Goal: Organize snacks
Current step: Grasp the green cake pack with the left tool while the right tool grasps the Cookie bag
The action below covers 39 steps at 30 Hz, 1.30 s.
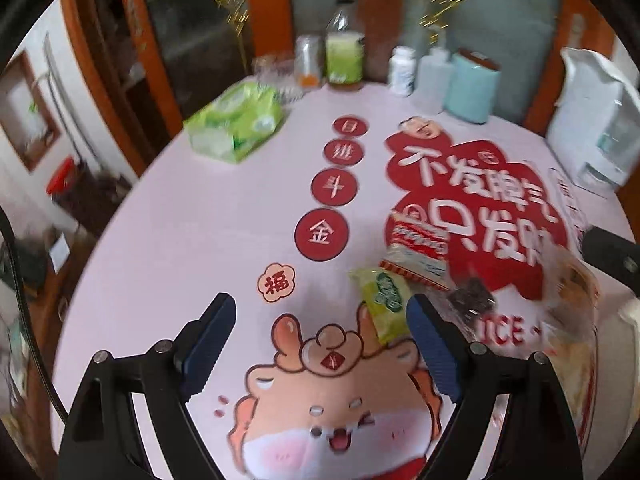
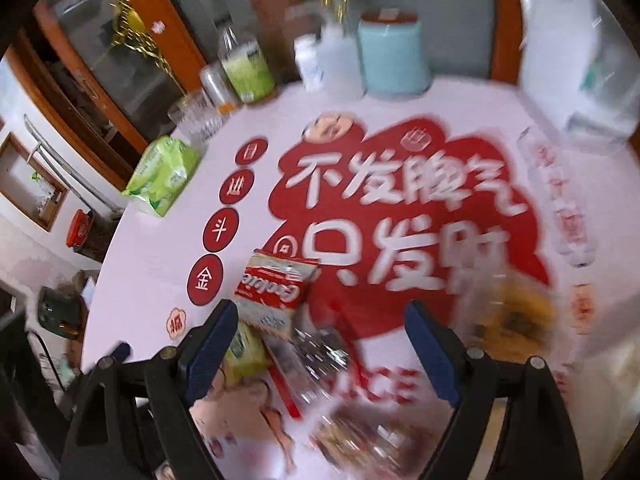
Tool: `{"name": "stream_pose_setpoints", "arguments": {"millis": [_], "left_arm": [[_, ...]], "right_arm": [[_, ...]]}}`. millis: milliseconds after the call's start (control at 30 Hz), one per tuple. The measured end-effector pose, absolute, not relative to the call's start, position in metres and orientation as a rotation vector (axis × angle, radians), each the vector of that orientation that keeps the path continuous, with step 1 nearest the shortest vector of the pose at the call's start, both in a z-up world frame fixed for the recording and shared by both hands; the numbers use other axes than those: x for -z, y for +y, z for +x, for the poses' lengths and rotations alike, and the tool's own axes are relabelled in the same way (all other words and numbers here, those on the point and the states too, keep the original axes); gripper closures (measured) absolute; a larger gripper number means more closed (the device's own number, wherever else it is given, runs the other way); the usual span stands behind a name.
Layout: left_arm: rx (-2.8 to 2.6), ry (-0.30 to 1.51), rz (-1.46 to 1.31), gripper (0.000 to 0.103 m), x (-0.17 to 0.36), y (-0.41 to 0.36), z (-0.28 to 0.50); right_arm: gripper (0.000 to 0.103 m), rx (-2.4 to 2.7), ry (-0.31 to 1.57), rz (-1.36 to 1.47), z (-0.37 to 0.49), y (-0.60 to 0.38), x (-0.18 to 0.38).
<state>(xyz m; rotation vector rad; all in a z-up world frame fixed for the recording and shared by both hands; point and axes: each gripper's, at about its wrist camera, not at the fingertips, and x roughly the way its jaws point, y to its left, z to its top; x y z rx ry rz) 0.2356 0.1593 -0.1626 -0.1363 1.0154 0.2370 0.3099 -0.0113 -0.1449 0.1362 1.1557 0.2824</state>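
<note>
Both hand-held grippers stand spread wide with nothing between their blue pads: the left hand-held gripper (image 1: 320, 344) hangs over the cartoon animal printed on the bench (image 1: 168, 248), and the right hand-held gripper (image 2: 320, 344) hangs over the snack pile.

Largest on the bench is the white bag (image 1: 592, 120) at the far right edge, upright. Next comes the green tissue pack (image 1: 236, 120) at the far left, lying flat and well apart from the snacks. Along the far edge stand a pale blue canister (image 1: 472, 88), a green-labelled bottle (image 1: 344, 56), a white pill bottle (image 1: 402, 70) and a clear glass (image 2: 196, 118).

The snacks lie together near the front, right of the row of red printed circles. A red-and-white snack packet (image 2: 276, 288) lies flat on the red printed patch. Touching its near edge is a yellow-green snack packet (image 1: 384, 300), just beside the left gripper's right finger. Right of that sits a clear wrapper with dark contents (image 1: 470, 300), blurred. Further right a clear bag with something golden-brown inside (image 2: 516, 316) is too smeared to tell more.
</note>
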Motion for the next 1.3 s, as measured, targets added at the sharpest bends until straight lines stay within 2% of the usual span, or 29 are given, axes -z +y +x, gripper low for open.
{"name": "stream_pose_setpoints", "arguments": {"millis": [267, 567, 633, 700, 1300], "left_arm": [[-0.248, 1.078, -0.222, 0.017, 0.210, 0.158, 0.266], [-0.252, 1.095, -0.242, 0.017, 0.225, 0.156, 0.271], [-0.258, 1.090, -0.257, 0.017, 0.225, 0.158, 0.270], [-0.263, 1.091, -0.270, 0.017, 0.226, 0.160, 0.270], [-0.292, 1.175, -0.264, 0.017, 0.247, 0.143, 0.299]], "right_arm": [[0.017, -0.339, 1.314, 0.228, 0.355, 0.022, 0.202], [0.015, -0.364, 1.370, 0.038, 0.362, 0.067, 0.221], [0.025, -0.348, 1.364, -0.018, 0.360, 0.072, 0.222], [0.048, -0.320, 1.348, -0.100, 0.358, 0.074, 0.220], [0.053, -0.277, 1.335, 0.132, 0.340, -0.022, 0.206]]}}
